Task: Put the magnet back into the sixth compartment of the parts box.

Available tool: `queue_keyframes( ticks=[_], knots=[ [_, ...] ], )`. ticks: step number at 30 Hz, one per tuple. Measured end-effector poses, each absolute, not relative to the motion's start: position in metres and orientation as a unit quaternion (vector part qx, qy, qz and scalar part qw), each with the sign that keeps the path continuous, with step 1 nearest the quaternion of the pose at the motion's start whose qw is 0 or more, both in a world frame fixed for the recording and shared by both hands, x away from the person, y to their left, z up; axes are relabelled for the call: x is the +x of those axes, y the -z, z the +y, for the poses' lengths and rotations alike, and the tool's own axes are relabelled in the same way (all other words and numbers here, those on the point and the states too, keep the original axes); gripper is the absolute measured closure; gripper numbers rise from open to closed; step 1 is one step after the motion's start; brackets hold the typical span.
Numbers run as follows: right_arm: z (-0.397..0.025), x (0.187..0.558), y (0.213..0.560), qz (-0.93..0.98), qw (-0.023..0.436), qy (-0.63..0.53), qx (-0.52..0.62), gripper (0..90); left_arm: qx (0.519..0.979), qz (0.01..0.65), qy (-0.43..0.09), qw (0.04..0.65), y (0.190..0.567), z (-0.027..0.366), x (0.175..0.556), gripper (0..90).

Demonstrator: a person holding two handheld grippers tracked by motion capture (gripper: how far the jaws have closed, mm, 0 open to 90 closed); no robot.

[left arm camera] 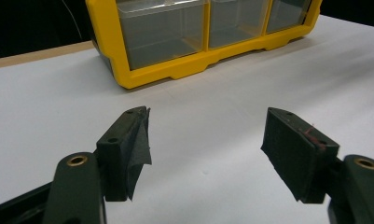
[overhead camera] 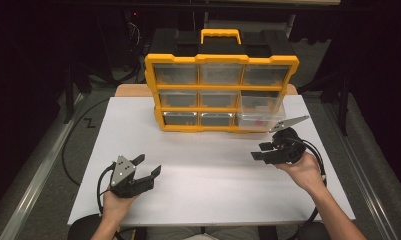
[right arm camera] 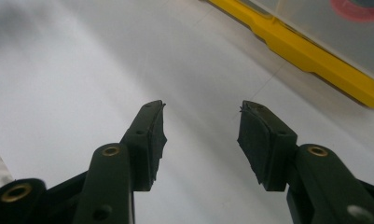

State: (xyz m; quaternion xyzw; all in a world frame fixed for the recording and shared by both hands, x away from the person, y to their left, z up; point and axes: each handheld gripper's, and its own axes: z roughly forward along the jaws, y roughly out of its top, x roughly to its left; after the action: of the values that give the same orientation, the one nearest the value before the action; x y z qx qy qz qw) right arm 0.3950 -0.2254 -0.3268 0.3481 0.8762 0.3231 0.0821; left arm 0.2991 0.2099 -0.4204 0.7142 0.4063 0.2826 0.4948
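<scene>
Your left gripper (overhead camera: 149, 167) sits closest to the camera in the high view, held low over the white surface (overhead camera: 208, 175), jaws spread wide with nothing between them. From its own view, the worn pads (left arm camera: 138, 140) gape apart, bare surface showing through the gap, and the yellow drawer organizer (left arm camera: 175, 70) stands ahead, well clear of the jaws.

Take that organizer (overhead camera: 221, 90) as your landmark: it stands upright at the far middle of the surface, yellow frame, black top, yellow handle, three rows of clear drawers. Your left gripper is down in front of it and off toward its left corner, well apart from it.

Your right gripper (overhead camera: 260, 151) is much nearer to it, just in front of its bottom right corner, jaws parted and empty, pointing across toward the middle of the surface. The bottom right drawer (overhead camera: 260, 117) juts out of the frame there, just beside your right gripper but not touching. In the right gripper view, the jaws stand open over bare surface, with the organizer's yellow base (right arm camera: 315, 56) running past at the upper right.
</scene>
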Motion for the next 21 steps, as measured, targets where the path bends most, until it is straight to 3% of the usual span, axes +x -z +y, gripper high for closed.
queue_keyframes(
  ticks=[21],
  knots=[
    [-0.235,0.392,0.339,0.865,0.093,-0.337,0.361,50.5,0.713,0.408,-0.282,0.496,0.421,0.210,0.300,31.8]
  ],
)
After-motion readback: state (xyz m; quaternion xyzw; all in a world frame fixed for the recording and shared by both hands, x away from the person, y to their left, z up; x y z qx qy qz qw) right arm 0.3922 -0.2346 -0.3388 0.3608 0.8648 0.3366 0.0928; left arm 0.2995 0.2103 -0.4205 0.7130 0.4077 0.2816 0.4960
